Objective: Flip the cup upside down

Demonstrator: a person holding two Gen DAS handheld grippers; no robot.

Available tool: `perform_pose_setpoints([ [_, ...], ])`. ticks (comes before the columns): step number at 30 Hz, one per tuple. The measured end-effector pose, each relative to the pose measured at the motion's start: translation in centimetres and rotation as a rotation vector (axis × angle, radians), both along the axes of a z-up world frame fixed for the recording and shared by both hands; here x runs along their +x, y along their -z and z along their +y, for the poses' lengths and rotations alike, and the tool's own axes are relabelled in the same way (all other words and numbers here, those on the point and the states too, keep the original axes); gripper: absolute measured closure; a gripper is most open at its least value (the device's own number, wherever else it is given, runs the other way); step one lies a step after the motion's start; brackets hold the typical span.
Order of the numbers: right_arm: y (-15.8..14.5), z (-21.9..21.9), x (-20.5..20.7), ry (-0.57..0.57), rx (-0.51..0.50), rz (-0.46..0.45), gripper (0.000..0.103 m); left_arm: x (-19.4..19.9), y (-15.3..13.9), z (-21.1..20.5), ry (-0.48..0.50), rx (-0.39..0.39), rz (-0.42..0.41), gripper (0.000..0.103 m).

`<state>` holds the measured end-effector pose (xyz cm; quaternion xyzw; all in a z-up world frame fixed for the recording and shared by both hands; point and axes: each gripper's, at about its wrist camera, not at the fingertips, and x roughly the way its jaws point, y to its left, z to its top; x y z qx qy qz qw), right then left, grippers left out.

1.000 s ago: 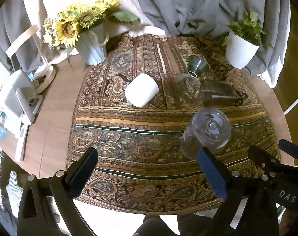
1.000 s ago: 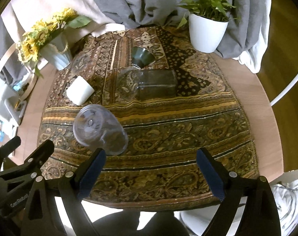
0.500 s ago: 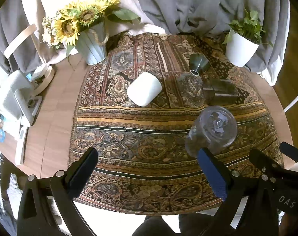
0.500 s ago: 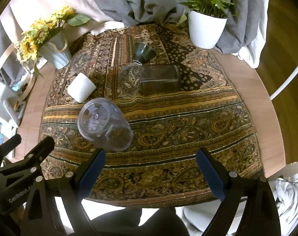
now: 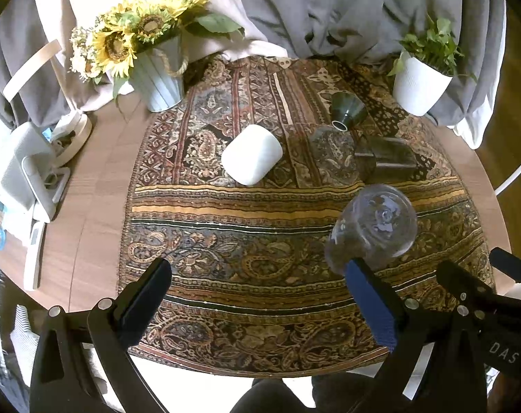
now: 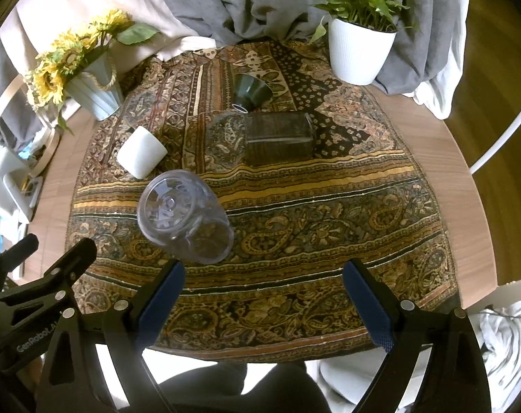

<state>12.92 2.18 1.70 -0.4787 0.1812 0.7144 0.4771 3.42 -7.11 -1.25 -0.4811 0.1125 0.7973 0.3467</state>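
A clear plastic cup (image 5: 374, 227) stands upside down on the patterned cloth (image 5: 246, 241), base up; it also shows in the right wrist view (image 6: 184, 216). A white cup (image 5: 252, 154) stands upside down farther back, also in the right wrist view (image 6: 141, 152). A dark green cup (image 5: 346, 110) lies on its side, and a smoky glass tumbler (image 6: 277, 137) lies on its side beside it. My left gripper (image 5: 257, 289) is open and empty, its right finger just below the clear cup. My right gripper (image 6: 264, 292) is open and empty, right of that cup.
A sunflower vase (image 5: 157, 75) stands at the back left and a white potted plant (image 6: 360, 48) at the back right. White devices (image 5: 23, 172) sit on the bare wooden table (image 5: 95, 206) at the left. Grey fabric hangs behind.
Both grippers have drawn back a little toward me and stay open. The cups have not moved on the cloth.
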Motion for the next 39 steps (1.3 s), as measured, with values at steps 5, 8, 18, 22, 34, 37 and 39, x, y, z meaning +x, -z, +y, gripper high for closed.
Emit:
perform_pose_setpoints([
  [5, 0.02, 0.10, 0.04, 0.000, -0.001, -0.001, 0.010, 0.01, -0.01, 0.05, 0.001, 0.000, 0.000, 0.000],
  [8, 0.03, 0.10, 0.00, 0.000, 0.000, -0.002, 0.010, -0.02, 0.03, 0.03, 0.001, 0.000, -0.003, 0.000],
  [18, 0.08, 0.33, 0.07, 0.000, 0.001, -0.002, 0.010, -0.08, 0.25, 0.32, 0.003, -0.003, -0.008, 0.000],
  [22, 0.09, 0.38, 0.09, -0.002, 0.000, -0.002, 0.010, -0.09, 0.26, 0.32, 0.002, -0.003, -0.009, 0.000],
  [34, 0.08, 0.47, 0.14, -0.002, -0.001, -0.002, 0.010, -0.05, 0.51, 0.42, 0.003, -0.007, -0.012, 0.000],
  [37, 0.06, 0.45, 0.11, -0.001, -0.002, -0.002, 0.010, -0.05, 0.50, 0.43, 0.004, -0.006, -0.012, 0.000],
  [39, 0.10, 0.47, 0.17, -0.003, -0.001, -0.003, 0.010, -0.05, 0.49, 0.43, 0.005, -0.005, -0.013, 0.000],
])
